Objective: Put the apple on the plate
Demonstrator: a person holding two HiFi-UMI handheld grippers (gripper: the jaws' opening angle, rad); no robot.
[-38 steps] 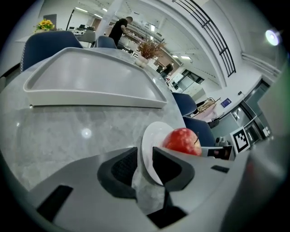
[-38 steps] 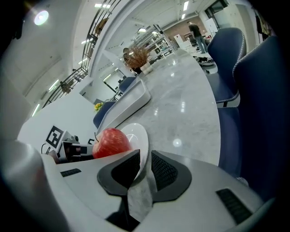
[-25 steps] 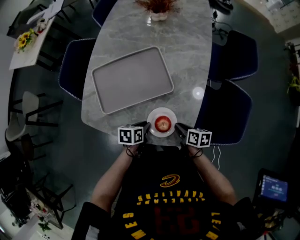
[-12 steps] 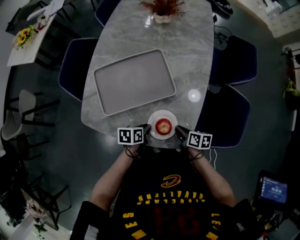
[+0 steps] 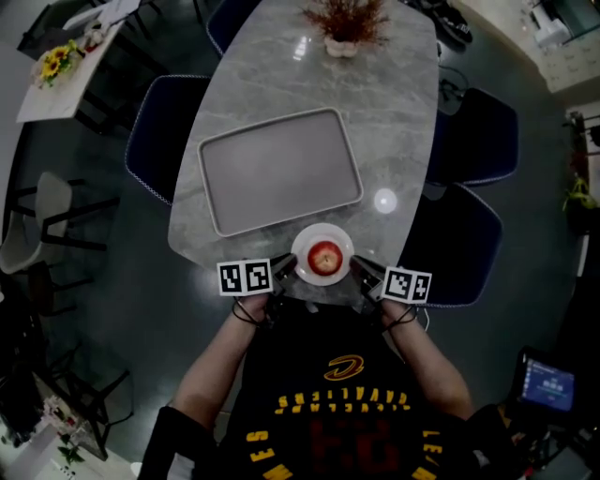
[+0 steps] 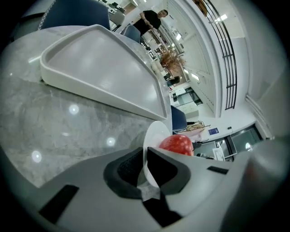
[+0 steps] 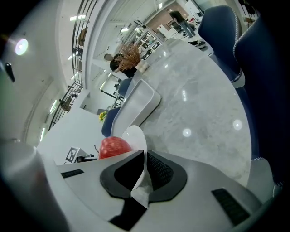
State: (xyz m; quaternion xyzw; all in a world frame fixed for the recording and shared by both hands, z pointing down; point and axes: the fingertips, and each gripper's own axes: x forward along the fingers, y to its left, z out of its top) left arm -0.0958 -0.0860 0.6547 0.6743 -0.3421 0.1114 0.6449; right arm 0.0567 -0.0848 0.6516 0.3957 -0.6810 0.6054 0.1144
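Apple (image 5: 324,256), red, sits in the middle of the white plate (image 5: 302,246). The plate is at the near edge of the marble table (image 5: 394,112), right in front of the person (image 5: 337,403).

Left tool (image 6: 145,155) has the plate's left rim between its pads. Its jaws have just been closing, and they now pinch that rim. In the left gripper view the apple shows just past the jaws, on the plate.

Right tool (image 7: 144,157) is clamped on the plate's right rim, with the thin white edge running between the dark pads. The apple shows to the left of the jaws in that view.

Both tools point away from the person and downward, one on each side of the plate, with the apple between them and touching neither. I can't tell whether the plate rests on the table or is held just off it.

Grey tray (image 5: 281,169), empty, lies beyond the plate mid-table, close to it but not touching. A potted plant (image 5: 345,23) stands at the far end of the table. Blue chairs (image 5: 155,131) stand on both sides of it.
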